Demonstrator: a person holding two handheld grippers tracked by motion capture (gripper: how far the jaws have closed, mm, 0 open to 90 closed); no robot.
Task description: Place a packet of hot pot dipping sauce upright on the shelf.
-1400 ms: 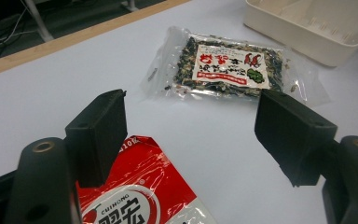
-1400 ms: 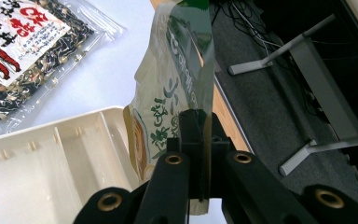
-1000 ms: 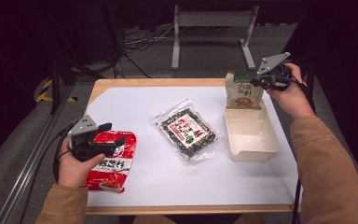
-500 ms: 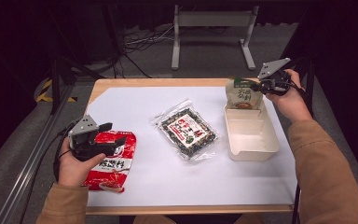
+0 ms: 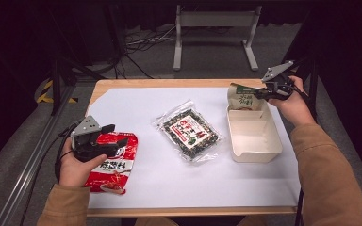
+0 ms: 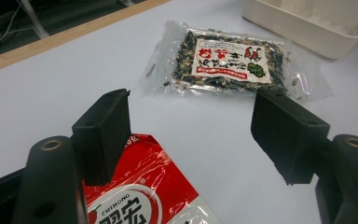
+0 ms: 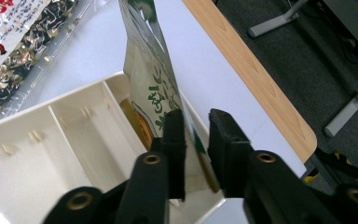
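1. The right gripper (image 5: 258, 92) is at the far end of the cream tray (image 5: 257, 151), with the green-and-white snack pouch (image 5: 243, 97) between its jaws.
2. In the right gripper view the right gripper (image 7: 196, 122) has just been opening: a gap shows between the far jaw and the green-and-white snack pouch (image 7: 151, 79), so the pouch is let go, though it is between the 2 jaws.
3. The pouch stands on edge in the far end of the cream tray (image 7: 37, 154), leaning against that end wall, with its top above the rim.
4. The tray has thin dividers inside; which compartment the pouch's bottom edge sits in I cannot tell.
5. The left gripper (image 5: 111, 135) is well to the left of the tray, above the top edge of the red noodle packet (image 5: 111, 162), which lies flat on the white table cover (image 5: 169, 183).
6. In the left gripper view the left gripper (image 6: 191, 126) is spread wide and released, gripping nothing; the corner of the red noodle packet (image 6: 149, 186) lies under its left jaw.
7. The clear seaweed packet (image 5: 189, 134) lies flat just left of the tray, between it and the noodle packet, touching neither.
8. In the left gripper view the seaweed packet (image 6: 228, 63) lies beyond the open jaws, with the tray's corner (image 6: 307, 23) behind it.
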